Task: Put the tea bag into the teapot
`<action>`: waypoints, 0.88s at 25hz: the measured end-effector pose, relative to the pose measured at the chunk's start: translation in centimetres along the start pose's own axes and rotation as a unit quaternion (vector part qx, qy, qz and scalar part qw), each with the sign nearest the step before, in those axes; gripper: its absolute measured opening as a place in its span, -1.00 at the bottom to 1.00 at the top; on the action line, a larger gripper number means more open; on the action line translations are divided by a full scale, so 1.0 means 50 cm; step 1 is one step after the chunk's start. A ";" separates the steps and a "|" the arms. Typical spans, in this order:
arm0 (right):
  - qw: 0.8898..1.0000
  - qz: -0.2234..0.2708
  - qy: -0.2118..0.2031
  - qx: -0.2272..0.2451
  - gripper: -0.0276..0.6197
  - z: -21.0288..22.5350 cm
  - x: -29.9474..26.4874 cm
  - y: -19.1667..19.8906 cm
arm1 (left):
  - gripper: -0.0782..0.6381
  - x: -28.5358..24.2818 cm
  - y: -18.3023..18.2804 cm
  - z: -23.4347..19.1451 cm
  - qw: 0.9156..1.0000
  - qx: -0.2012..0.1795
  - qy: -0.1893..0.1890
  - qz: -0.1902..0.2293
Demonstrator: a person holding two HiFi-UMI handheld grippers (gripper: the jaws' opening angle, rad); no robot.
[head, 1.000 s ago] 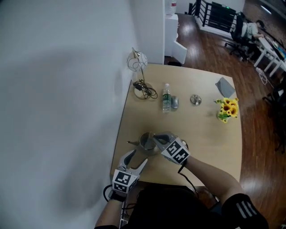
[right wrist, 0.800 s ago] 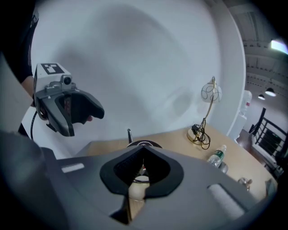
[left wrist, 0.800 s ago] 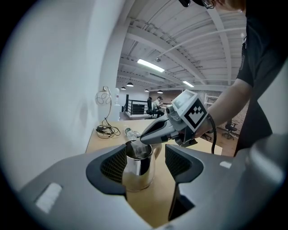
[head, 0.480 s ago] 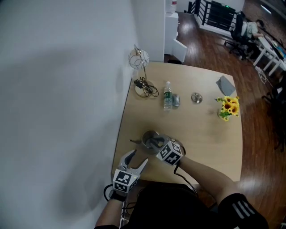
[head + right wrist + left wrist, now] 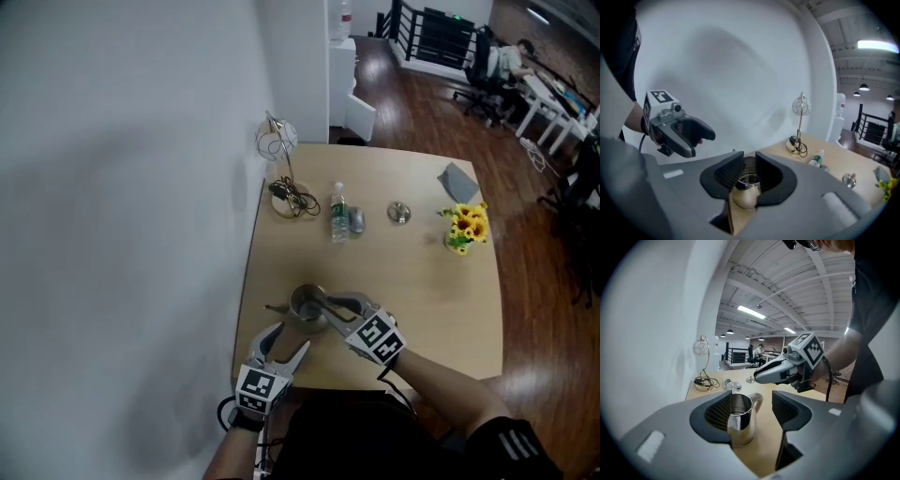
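**Right gripper poised over the pot mouth, no tea bag in sight**

Steel teapot [image 5: 307, 306] standing lidless near the front-left edge of the table [image 5: 441, 309], spout toward the wall, handle toward the right. Right gripper [image 5: 323, 300] angled in from the handle side and hung tips-down directly above the opening. Sensible placing, judging by the task, since anything let go there falls straight inside. Fingers [image 5: 730, 171] parted by only a slim gap, clamped on nothing. Through that gap, just the pot's rim and shiny belly below. No tea bag, string or tag visible in any view; possibly already down in the pot, interior too dim to read. Left gripper [image 5: 284, 338] parked low just short of the teapot on the near side — probably there to steady it if needed. Fingers [image 5: 716, 411] spread wide, teapot framed between them yet untouched as far as can be told, nothing grasped
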State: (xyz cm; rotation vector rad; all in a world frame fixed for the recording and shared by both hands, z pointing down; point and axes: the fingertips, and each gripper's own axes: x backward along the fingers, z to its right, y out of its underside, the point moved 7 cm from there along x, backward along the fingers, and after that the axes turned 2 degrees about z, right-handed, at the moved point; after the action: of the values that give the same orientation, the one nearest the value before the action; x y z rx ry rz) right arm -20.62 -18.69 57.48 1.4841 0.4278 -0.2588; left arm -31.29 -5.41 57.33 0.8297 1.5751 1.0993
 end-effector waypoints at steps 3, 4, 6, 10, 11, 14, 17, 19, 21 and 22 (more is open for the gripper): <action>0.999 0.035 0.014 -0.013 -0.64 -0.008 0.075 -0.012 | -0.05 -0.012 -0.016 0.010 1.000 -0.014 0.018 0.008; 0.999 0.043 0.019 -0.019 -0.64 -0.011 0.101 -0.011 | -0.05 -0.016 -0.021 0.014 0.999 -0.019 0.025 0.010; 0.997 0.053 0.030 -0.036 -0.64 -0.020 0.158 0.002 | -0.04 -0.023 -0.032 0.029 0.999 -0.027 0.035 0.014; 0.992 0.061 0.051 -0.098 -0.73 -0.045 0.283 0.049 | -0.04 -0.026 -0.046 0.089 0.998 -0.036 0.056 0.020; 0.989 0.063 0.055 -0.118 -0.78 -0.054 0.315 0.060 | -0.05 -0.025 -0.047 0.108 0.997 -0.038 0.062 0.020; 0.982 0.082 0.066 -0.154 -0.89 -0.086 0.407 0.092 | -0.05 -0.018 -0.041 0.175 0.996 -0.044 0.075 0.014; 0.982 0.093 0.072 -0.144 -0.89 -0.127 0.491 0.129 | -0.05 -0.006 -0.029 0.250 0.996 -0.045 0.081 0.011; 0.980 0.101 0.065 -0.156 -0.89 -0.156 0.540 0.155 | -0.05 0.006 -0.018 0.307 0.995 -0.045 0.087 0.013; 0.979 0.106 0.062 -0.160 -0.89 -0.187 0.585 0.179 | -0.05 0.022 -0.001 0.371 0.994 -0.049 0.093 0.012; 0.979 0.108 0.063 -0.158 -0.89 -0.203 0.608 0.190 | -0.05 0.031 0.007 0.404 0.994 -0.050 0.096 0.013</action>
State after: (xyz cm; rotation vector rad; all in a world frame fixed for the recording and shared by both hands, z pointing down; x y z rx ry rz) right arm 9.54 -5.03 52.69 1.2238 0.3848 0.0757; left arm -12.21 1.16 55.43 0.6942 1.6562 1.2977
